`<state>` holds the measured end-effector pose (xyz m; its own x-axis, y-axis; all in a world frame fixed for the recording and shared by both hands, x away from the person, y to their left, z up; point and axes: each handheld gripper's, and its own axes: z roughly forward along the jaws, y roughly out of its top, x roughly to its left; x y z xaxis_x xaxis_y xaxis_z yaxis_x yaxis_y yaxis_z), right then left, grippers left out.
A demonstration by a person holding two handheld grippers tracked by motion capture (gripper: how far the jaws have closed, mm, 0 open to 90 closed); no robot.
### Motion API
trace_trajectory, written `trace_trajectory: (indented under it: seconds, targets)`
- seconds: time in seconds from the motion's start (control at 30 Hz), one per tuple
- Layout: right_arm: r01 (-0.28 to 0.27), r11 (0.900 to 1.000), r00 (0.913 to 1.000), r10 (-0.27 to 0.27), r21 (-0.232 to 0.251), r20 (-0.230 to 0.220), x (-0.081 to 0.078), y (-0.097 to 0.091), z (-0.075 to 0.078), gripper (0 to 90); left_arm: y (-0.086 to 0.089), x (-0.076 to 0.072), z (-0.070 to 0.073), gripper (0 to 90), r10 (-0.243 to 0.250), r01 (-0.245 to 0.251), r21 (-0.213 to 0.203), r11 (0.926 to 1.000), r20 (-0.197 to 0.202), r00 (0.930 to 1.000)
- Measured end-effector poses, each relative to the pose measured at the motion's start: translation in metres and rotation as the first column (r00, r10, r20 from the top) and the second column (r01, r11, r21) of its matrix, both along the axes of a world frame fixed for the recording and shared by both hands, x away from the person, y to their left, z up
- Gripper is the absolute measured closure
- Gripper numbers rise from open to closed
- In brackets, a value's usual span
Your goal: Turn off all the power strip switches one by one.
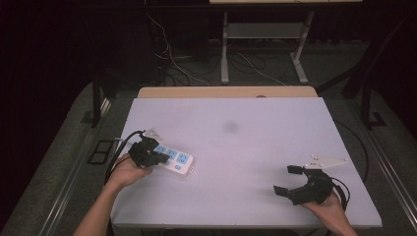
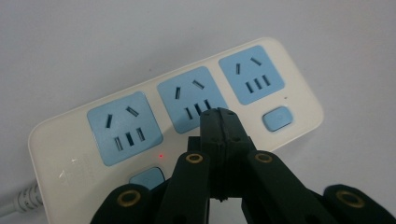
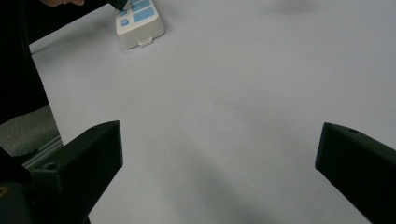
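My left gripper (image 2: 219, 116) has its jaws pressed together, the tip poised over the power strip (image 2: 177, 126) just below its middle socket; my right gripper (image 1: 290, 181) has its jaws spread wide over bare worktop (image 1: 246, 142), with the strip well ahead of them. If the closed tip comes down off-centre, I judge it could skid and shove the strip. I count one strip, three blue sockets, two blue buttons (image 2: 278, 117).

Dim room, seemingly grey carpet (image 1: 64, 147)
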<state>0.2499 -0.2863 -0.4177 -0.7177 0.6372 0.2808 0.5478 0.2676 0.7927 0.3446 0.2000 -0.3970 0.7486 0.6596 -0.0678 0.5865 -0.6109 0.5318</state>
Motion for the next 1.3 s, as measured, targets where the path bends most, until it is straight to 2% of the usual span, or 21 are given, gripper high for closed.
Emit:
trace_trajectory:
  seconds: [0.2, 0.43, 0.67, 1.0, 1.3]
  targets:
    - [0.002, 1.0, 1.0, -0.002, -0.003, -0.004, 0.001, -0.001, -0.001, 0.5, 0.004, -0.002, 0.006, 89.3, 0.005, -0.004, -0.031, 0.9995, 0.027, 0.9996]
    - [0.004, 1.0, 1.0, -0.004, -0.003, -0.003, 0.001, 0.0, -0.001, 0.6, 0.008, -0.005, 0.021, 89.3, 0.006, -0.003, -0.049, 0.9988, 0.057, 0.9984]
    - [0.004, 1.0, 1.0, -0.004, -0.002, -0.004, 0.001, -0.001, 0.0, 0.5, 0.012, -0.006, 0.033, 89.2, 0.011, -0.008, -0.042, 0.9991, 0.075, 0.9971]
    - [0.004, 1.0, 1.0, -0.004, -0.002, -0.005, 0.001, 0.0, 0.0, 0.5, 0.022, -0.006, 0.043, 89.2, 0.037, -0.034, -0.035, 0.9988, 0.093, 0.9949]
    - [0.004, 1.0, 1.0, -0.004, -0.004, -0.005, 0.001, 0.0, -0.001, 0.5, 0.036, -0.002, 0.041, 89.2, 0.073, -0.069, -0.042, 0.9967, 0.098, 0.9925]
